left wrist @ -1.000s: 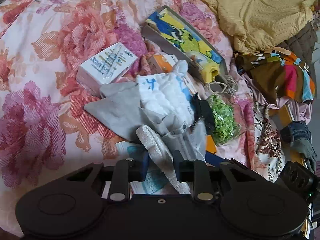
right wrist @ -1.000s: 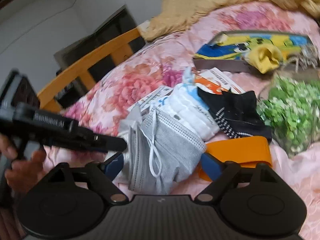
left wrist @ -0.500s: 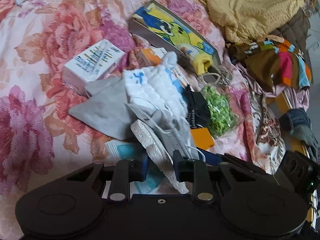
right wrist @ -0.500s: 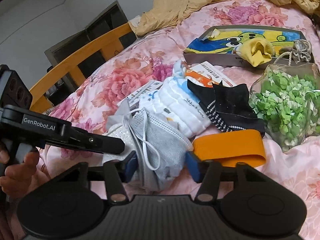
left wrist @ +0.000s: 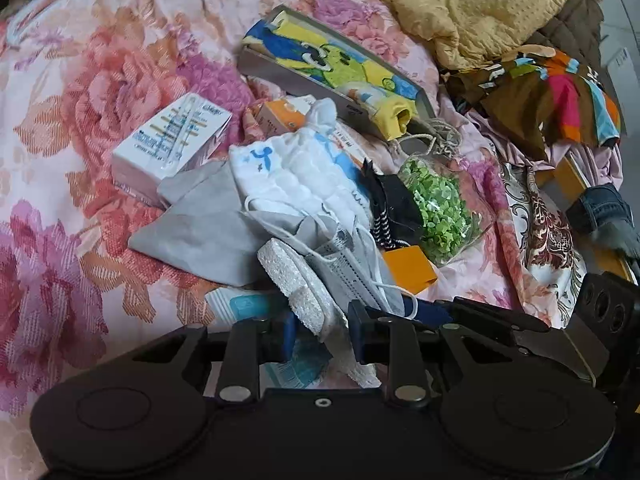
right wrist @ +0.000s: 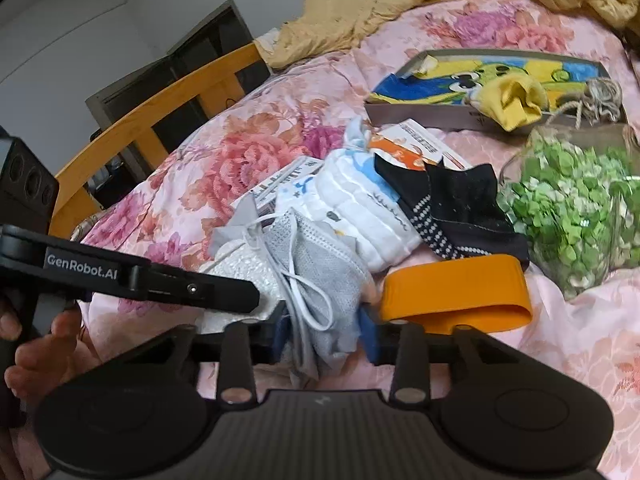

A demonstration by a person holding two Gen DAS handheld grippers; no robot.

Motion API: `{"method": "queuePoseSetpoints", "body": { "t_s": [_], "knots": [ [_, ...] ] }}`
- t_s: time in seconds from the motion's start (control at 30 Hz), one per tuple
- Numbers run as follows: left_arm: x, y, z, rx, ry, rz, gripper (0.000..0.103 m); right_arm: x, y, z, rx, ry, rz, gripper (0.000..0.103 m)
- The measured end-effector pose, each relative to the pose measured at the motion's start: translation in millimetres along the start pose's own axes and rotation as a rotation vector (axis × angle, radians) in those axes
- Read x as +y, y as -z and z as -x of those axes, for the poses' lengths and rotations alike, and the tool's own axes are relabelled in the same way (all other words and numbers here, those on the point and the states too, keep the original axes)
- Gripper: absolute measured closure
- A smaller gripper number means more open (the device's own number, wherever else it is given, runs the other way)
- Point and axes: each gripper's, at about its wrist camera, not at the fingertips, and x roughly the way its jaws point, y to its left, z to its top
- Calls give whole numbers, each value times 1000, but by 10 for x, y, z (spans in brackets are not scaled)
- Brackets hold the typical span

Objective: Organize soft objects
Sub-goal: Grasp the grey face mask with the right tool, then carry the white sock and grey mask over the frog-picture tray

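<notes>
- A bed under a pink floral bedspread carries the clutter, with a yellow blanket bunched at the far end and a wooden bed rail at the edge
- The left tool is drawn in around a white textured pad, its blue pads pressing the pad's near end
- The right tool has just been closing, and its fingers now pinch the near end of a grey face mask, whose white ear loops lie over the cloth
- In the right wrist view the left tool's black finger reaches in from the left, just beside the mask, with a person's hand on its handle
- Just beyond the right tool a white folded cloth touches the mask; to its right lie a pair of black socks
- An orange band lies just right of the right tool
- Further right sits a clear bag of green bits
- Far ahead lies a cartoon-printed box with a yellow sock on it
- A white carton lies left of the pile
</notes>
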Motion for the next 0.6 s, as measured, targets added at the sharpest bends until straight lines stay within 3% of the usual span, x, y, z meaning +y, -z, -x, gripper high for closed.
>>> {"method": "queuePoseSetpoints", "body": {
  "t_s": [0.3, 0.37, 0.6],
  "knots": [
    [-96, 40, 129, -66, -6, -62, 83, 103, 14, 143, -68, 42, 63, 81],
    [-150, 55, 193, -100, -4, -100, 88, 123, 8, 235, -111, 53, 72, 82],
    [-407, 179, 318, -198, -22, -269, 89, 131, -31, 477, -229, 96, 85, 82]
  ]
}}
